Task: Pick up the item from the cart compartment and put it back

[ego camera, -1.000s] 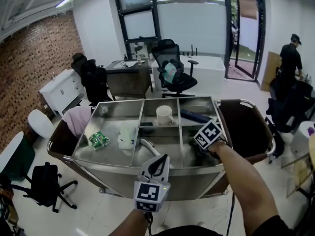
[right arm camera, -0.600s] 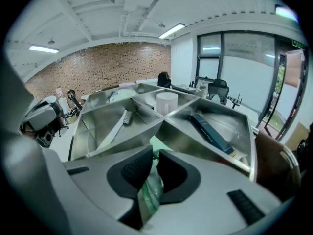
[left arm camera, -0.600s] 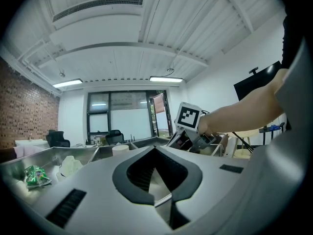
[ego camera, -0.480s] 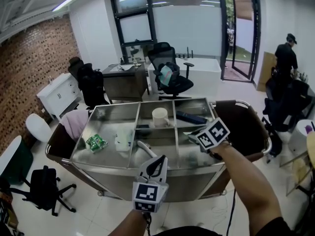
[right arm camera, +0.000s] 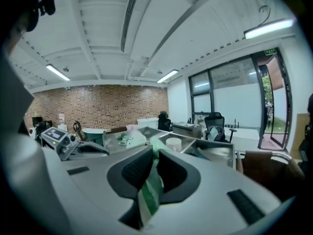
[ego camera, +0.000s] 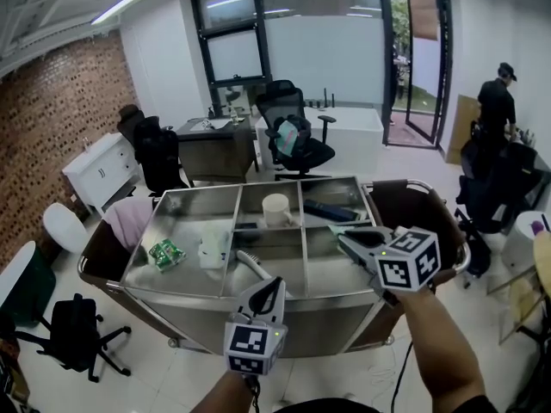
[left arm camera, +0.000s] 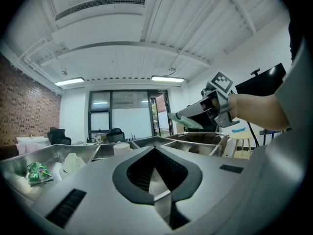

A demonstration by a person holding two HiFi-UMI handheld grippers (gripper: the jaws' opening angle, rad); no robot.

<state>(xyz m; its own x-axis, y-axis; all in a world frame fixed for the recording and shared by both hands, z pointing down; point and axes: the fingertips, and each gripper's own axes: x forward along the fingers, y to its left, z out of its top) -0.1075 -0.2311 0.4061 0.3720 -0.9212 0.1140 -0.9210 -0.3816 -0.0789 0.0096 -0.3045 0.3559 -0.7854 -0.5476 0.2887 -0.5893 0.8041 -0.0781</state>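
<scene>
Right claw (ego camera: 343, 233): pinching a green-and-white packet (right arm camera: 150, 192) above the near right compartment of the steel cart (ego camera: 172, 289), probably to clear the walls before putting it back.
Left claw (ego camera: 273, 286): pressed together, empty, idle at the near edge.
Cart: white cup (ego camera: 275, 209) far middle.
Room: office, brick wall (ego camera: 52, 136) left.

left gripper (ego camera: 272, 287): grey shell, black lining | right gripper (ego camera: 346, 241): same, black-white marker cube (ego camera: 405, 263) | thin black cable (ego camera: 403, 368)

Green-and-white packet (right arm camera: 148, 199), mostly hidden between the jaws of the right gripper (right arm camera: 154, 156), print unreadable.
</scene>
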